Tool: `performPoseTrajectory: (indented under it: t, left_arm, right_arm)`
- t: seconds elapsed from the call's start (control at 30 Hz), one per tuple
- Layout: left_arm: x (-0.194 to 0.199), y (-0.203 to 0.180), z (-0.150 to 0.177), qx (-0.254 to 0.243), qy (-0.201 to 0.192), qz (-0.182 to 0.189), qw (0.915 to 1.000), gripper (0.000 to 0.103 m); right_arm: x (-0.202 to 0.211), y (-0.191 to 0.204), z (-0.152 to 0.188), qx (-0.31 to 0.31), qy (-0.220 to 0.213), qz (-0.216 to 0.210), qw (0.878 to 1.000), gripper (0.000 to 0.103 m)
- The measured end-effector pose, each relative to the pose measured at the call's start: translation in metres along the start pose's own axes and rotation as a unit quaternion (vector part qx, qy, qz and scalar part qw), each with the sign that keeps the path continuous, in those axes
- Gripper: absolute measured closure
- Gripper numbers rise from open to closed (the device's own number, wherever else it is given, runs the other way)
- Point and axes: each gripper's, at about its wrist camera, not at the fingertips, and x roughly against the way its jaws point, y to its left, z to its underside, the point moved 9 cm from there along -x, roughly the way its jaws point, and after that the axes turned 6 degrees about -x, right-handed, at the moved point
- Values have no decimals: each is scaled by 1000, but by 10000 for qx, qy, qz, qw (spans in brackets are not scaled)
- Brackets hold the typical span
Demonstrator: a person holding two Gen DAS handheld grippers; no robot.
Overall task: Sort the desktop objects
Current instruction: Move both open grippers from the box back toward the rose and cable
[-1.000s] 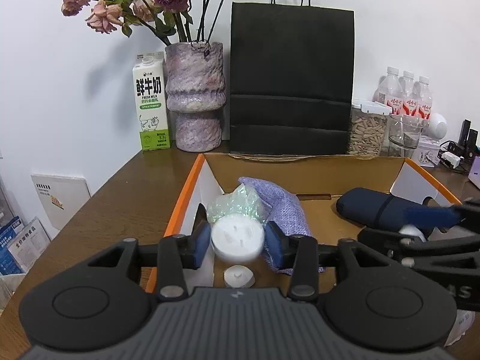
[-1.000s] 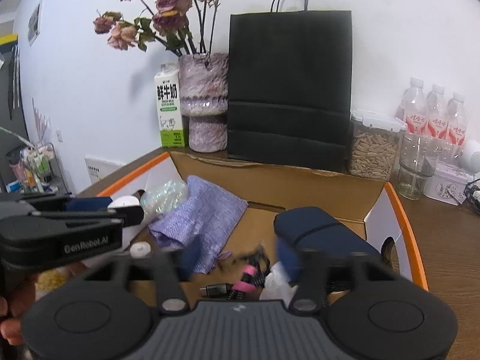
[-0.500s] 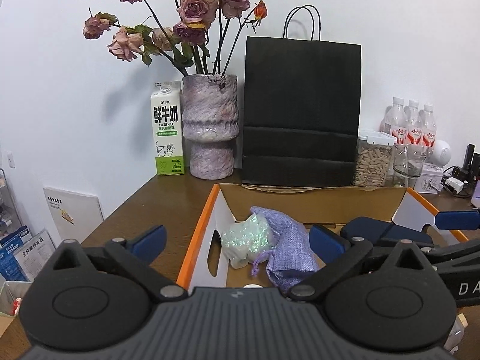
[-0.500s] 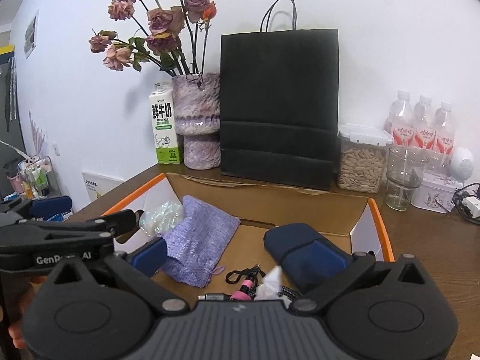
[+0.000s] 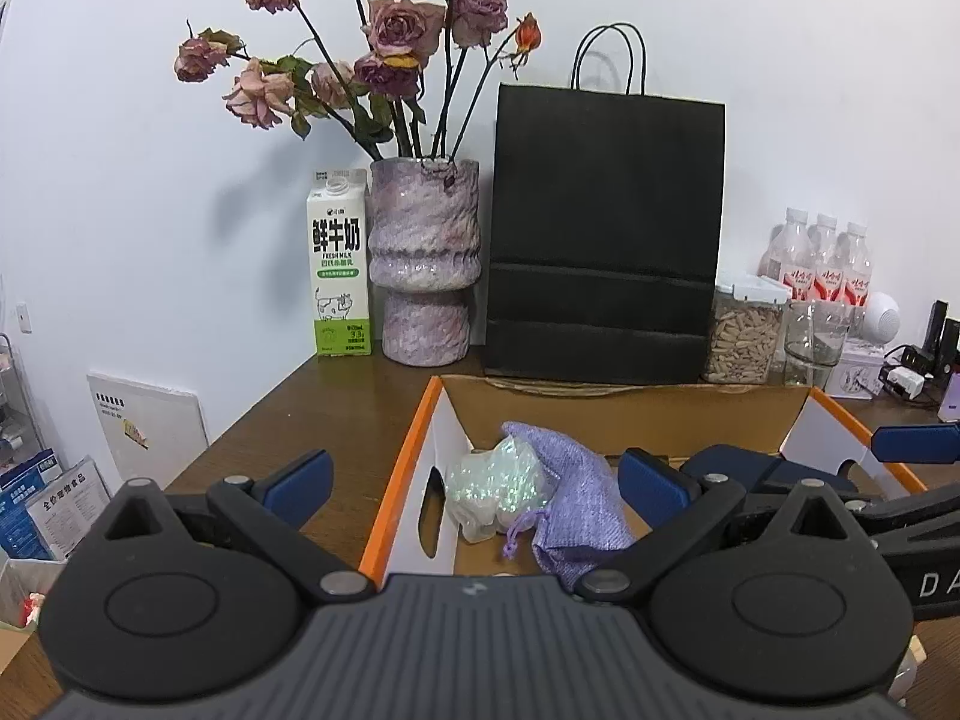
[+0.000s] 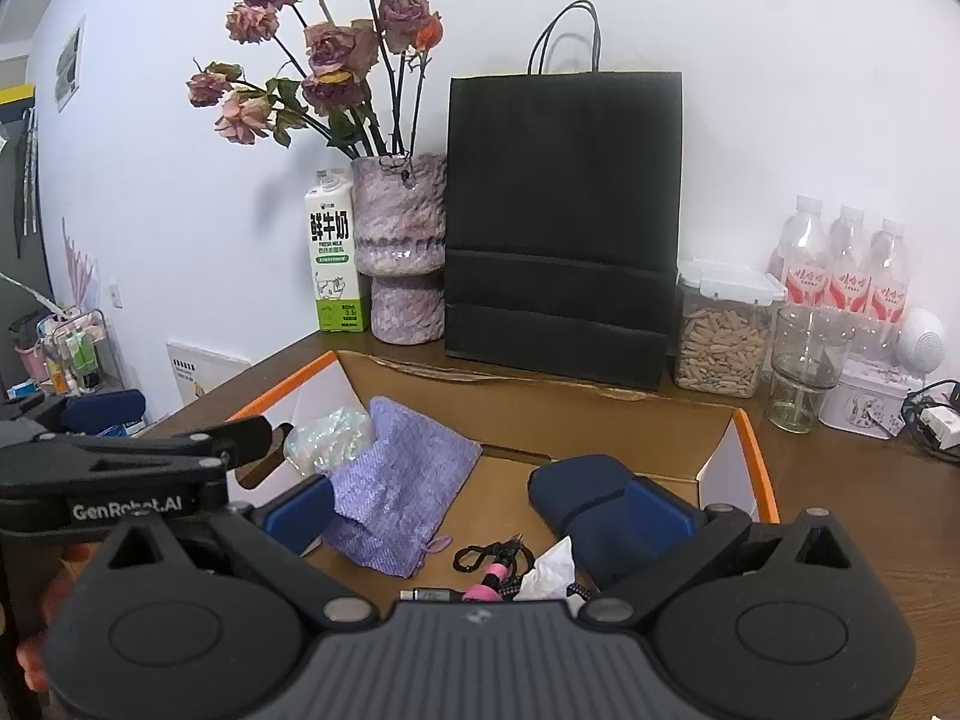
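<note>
An open cardboard box point(image 5: 624, 408) with orange edges sits on the wooden desk. Inside lie a purple cloth pouch point(image 5: 576, 498), an iridescent plastic bag point(image 5: 498, 489), a dark blue case point(image 6: 582, 492), a black-and-pink cable point(image 6: 492, 567) and white tissue point(image 6: 549, 567). My left gripper point(image 5: 474, 471) is open and empty, raised over the box's left wall. My right gripper point(image 6: 480, 510) is open and empty above the box's middle. The pouch also shows in the right wrist view point(image 6: 402, 480).
Behind the box stand a black paper bag point(image 5: 606, 234), a purple vase of dried roses point(image 5: 423, 264), a milk carton point(image 5: 337, 270), a seed jar point(image 5: 744, 336), a glass point(image 6: 807, 369) and water bottles point(image 6: 846, 270). Papers lean left of the desk point(image 5: 144, 426).
My left gripper let go of the white round object, opened wide and rose back from the box. My right gripper also opened and pulled up and back.
</note>
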Motion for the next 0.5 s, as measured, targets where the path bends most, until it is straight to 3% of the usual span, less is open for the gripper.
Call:
performPoseTrajectory:
  t: [0.5]
  left_arm:
    - [35,3,-14,18,-193,82,9998,0]
  right_arm:
    - [39,-1,-12,49,-271,71,9996,0]
